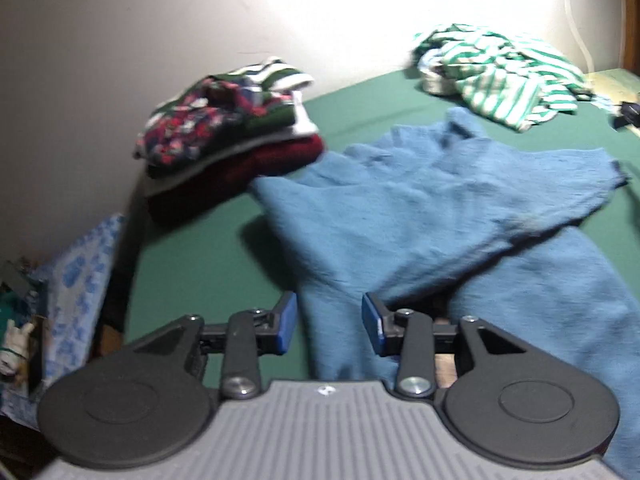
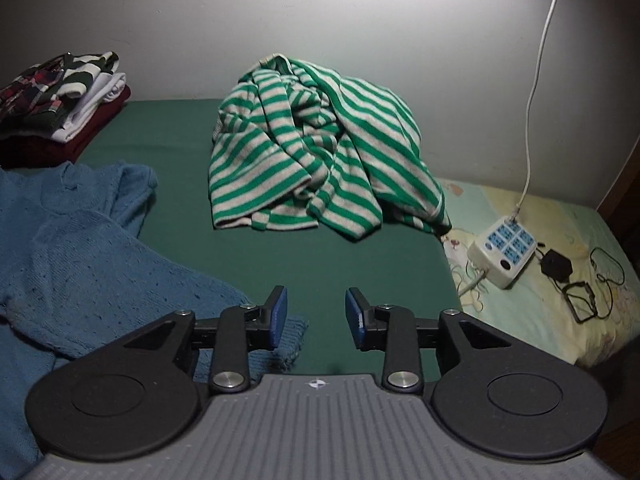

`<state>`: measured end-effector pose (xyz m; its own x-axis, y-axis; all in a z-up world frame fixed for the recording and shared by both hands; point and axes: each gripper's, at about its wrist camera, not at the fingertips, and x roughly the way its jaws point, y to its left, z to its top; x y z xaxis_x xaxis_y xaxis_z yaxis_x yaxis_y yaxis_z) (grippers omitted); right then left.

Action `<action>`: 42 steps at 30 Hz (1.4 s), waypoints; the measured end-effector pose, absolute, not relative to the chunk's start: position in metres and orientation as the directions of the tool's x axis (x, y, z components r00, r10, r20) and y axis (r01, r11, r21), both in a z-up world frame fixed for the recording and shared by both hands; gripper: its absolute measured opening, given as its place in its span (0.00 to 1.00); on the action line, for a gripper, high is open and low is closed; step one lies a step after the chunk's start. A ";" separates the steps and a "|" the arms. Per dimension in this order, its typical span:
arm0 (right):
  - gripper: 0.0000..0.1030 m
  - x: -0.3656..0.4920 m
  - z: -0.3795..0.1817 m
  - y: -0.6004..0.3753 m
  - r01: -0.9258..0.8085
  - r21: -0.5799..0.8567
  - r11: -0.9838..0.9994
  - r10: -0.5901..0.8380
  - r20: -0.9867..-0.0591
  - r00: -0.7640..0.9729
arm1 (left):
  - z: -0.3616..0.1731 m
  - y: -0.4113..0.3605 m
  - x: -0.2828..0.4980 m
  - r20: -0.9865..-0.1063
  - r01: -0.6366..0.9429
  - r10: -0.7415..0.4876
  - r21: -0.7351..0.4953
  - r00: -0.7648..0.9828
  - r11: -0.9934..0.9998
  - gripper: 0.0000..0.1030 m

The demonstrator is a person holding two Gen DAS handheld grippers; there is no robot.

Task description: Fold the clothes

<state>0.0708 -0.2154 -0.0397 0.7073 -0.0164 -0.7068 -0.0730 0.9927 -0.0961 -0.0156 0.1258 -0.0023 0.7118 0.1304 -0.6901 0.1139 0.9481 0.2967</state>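
While both grippers hover: nothing is gripped.
Left gripper: jaws apart over blue knitted sweater.
Right gripper: jaws apart above green sheet.

Both wrist views low over green cloth, facing wall; share blue sweater, striped heap.

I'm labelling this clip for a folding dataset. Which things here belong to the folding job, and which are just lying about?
Part of the job:
- blue sweater, spread out, being folded
- green striped top, crumpled heap, waiting
- stack of folded clothes
- green sheet, the work surface
- left tool and right tool, both open

Lying about:
- power strip with white cord
- black charger
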 end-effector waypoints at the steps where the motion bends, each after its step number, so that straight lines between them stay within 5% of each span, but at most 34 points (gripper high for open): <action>1: 0.35 0.071 -0.044 -0.217 -0.067 -0.080 0.995 -0.010 -0.714 0.700 | -0.002 0.130 -0.012 -0.689 0.105 0.137 0.296 0.712 0.949 0.40; 15: 0.36 0.078 -0.078 -0.206 -0.058 0.048 0.997 0.075 -0.715 0.695 | -0.035 0.129 0.046 -0.722 0.138 0.121 0.289 0.682 0.947 0.41; 23: 0.32 0.074 -0.081 -0.204 -0.062 0.007 0.998 0.050 -0.691 0.721 | -0.040 0.122 0.055 -0.722 0.153 0.115 0.295 0.683 0.943 0.43; 27: 0.44 0.073 -0.082 -0.207 -0.035 0.032 0.999 0.048 -0.690 0.722 | -0.041 0.121 0.057 -0.719 0.157 0.108 0.291 0.686 0.944 0.46; 29: 0.34 0.072 -0.083 -0.207 -0.036 0.043 0.998 0.056 -0.687 0.725 | -0.041 0.120 0.058 -0.719 0.160 0.107 0.294 0.687 0.942 0.47; 31: 0.13 0.071 -0.081 -0.202 -0.058 0.028 0.998 0.061 -0.682 0.729 | -0.041 0.119 0.060 -0.719 0.161 0.106 0.293 0.687 0.942 0.48; 42: 0.10 0.043 -0.026 -0.203 -0.012 -0.169 0.986 -0.071 -0.479 0.875 | -0.034 0.118 0.064 -0.697 0.154 0.071 0.255 0.714 0.955 0.60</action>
